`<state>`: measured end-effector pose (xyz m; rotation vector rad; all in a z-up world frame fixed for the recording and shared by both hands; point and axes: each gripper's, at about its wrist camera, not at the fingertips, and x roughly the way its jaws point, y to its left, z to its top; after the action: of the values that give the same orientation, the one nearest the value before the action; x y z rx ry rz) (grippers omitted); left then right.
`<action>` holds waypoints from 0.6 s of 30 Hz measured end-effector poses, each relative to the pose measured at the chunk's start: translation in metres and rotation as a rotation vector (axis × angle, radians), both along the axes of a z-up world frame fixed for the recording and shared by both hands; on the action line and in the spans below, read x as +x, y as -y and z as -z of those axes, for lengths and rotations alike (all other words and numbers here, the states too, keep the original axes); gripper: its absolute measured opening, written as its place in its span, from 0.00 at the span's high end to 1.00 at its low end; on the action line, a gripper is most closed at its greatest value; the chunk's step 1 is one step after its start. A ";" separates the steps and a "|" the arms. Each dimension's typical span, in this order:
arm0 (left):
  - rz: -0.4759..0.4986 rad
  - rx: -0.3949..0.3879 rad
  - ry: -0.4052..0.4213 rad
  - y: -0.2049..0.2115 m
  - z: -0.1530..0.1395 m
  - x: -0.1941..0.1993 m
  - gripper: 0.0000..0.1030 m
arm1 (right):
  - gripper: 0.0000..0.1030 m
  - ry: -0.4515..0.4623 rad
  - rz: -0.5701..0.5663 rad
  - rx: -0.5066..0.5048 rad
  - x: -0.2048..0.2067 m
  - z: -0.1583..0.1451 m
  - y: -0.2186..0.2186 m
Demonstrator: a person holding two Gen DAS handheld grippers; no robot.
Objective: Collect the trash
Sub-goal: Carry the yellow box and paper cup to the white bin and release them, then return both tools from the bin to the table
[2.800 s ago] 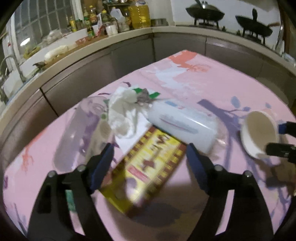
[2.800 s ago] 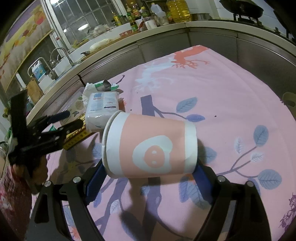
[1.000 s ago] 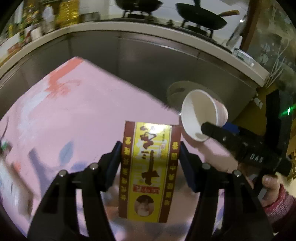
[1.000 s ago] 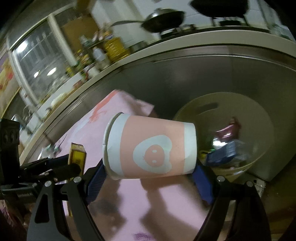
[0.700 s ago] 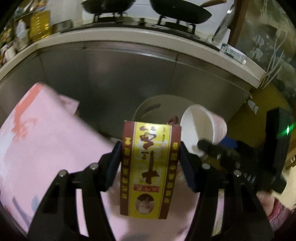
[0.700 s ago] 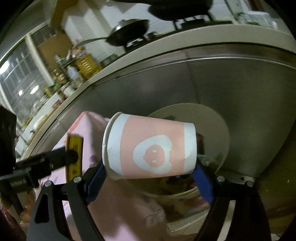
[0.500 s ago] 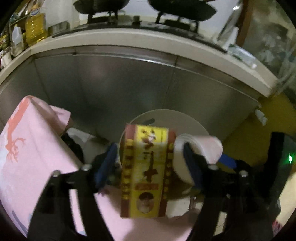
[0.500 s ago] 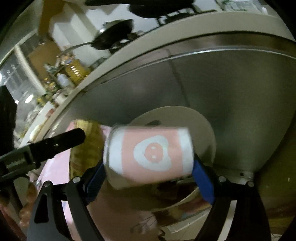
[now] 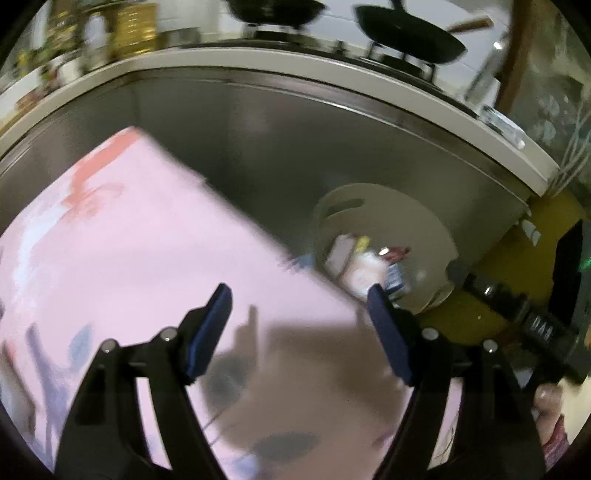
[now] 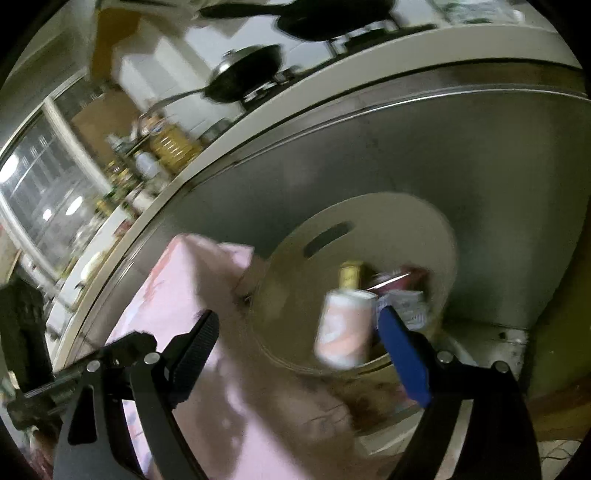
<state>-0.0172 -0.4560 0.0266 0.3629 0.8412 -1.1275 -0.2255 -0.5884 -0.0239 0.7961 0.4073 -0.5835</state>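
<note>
Nearest in the left wrist view, the left gripper [image 9: 299,302] is seen with its blue-padded jaws spread wide and nothing between them; the jaws have just been opening. Beneath it lies the pink floral tablecloth [image 9: 122,240], blurred, with the gripper's shadow cast on it. In the right wrist view, the right gripper [image 10: 299,328] is likewise spread wide and empty, one blue pad [image 10: 404,358] being shown at the right. Just past that pad, the pink-and-white paper cup [image 10: 345,328] is seen blurred and free of the jaws, at the near rim of the round beige plastic waste bin [image 10: 432,236]; whether it is touching the rim cannot be told. Deeper inside the bin, the yellow-and-red cardboard box [image 10: 350,275] is seen standing among other wrappers, which are too blurred to be told apart. In the left wrist view the same bin [image 9: 424,218] is found beyond the table's edge, to the right, with the black body of the right gripper [image 9: 524,317] just beside it and a hand [image 9: 550,400] below. Behind the bin, the grey steel cabinet front [image 9: 258,133] is recorded. Farthest off, the pale countertop [image 9: 332,72] is shown carrying black woks [image 9: 406,33] and blurred yellow bottles [image 9: 135,22].
</note>
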 end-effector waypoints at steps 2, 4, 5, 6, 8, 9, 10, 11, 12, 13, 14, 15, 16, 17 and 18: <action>-0.047 -0.002 0.018 -0.029 -0.001 0.010 0.30 | 0.18 -0.001 -0.058 -0.014 0.016 -0.005 -0.016; -0.111 -0.009 0.045 -0.062 -0.005 0.021 0.30 | 0.18 -0.003 -0.123 -0.012 0.036 -0.008 -0.033; -0.141 -0.010 0.053 -0.076 -0.006 0.026 0.30 | 0.18 -0.003 -0.149 -0.010 0.043 -0.009 -0.041; -0.181 -0.010 0.059 -0.093 -0.008 0.032 0.30 | 0.18 -0.006 -0.180 -0.007 0.053 -0.010 -0.051; -0.262 -0.005 0.079 -0.128 -0.010 0.043 0.30 | 0.18 -0.014 -0.234 -0.001 0.070 -0.013 -0.071; -0.289 0.000 0.089 -0.139 -0.010 0.047 0.30 | 0.18 -0.017 -0.267 0.003 0.079 -0.014 -0.081; -0.325 0.007 0.101 -0.154 -0.010 0.051 0.30 | 0.18 -0.021 -0.288 0.005 0.085 -0.015 -0.089; -0.356 0.012 0.109 -0.168 -0.010 0.055 0.30 | 0.18 -0.028 -0.322 0.004 0.094 -0.017 -0.103; -0.392 0.019 0.114 -0.184 -0.010 0.059 0.30 | 0.18 -0.036 -0.349 0.002 0.102 -0.018 -0.113; -0.430 0.031 0.120 -0.199 -0.010 0.063 0.30 | 0.18 -0.048 -0.383 -0.003 0.111 -0.020 -0.127; -0.465 0.047 0.127 -0.213 -0.009 0.066 0.30 | 0.18 -0.055 -0.406 -0.006 0.117 -0.022 -0.136; -0.490 0.058 0.130 -0.225 -0.009 0.069 0.30 | 0.18 -0.064 -0.434 -0.008 0.124 -0.024 -0.148; -0.518 0.069 0.133 -0.238 -0.008 0.071 0.30 | 0.18 -0.076 -0.459 -0.010 0.132 -0.025 -0.160; -0.546 0.078 0.138 -0.252 -0.007 0.073 0.30 | 0.18 -0.084 -0.477 -0.010 0.136 -0.026 -0.169; -0.568 0.086 0.147 -0.263 -0.006 0.074 0.30 | 0.18 -0.090 -0.495 -0.011 0.140 -0.028 -0.177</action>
<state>0.0570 -0.1925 0.0331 0.2499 0.7958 -0.5325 -0.0855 -0.4110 0.0037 0.6281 0.6584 -0.1581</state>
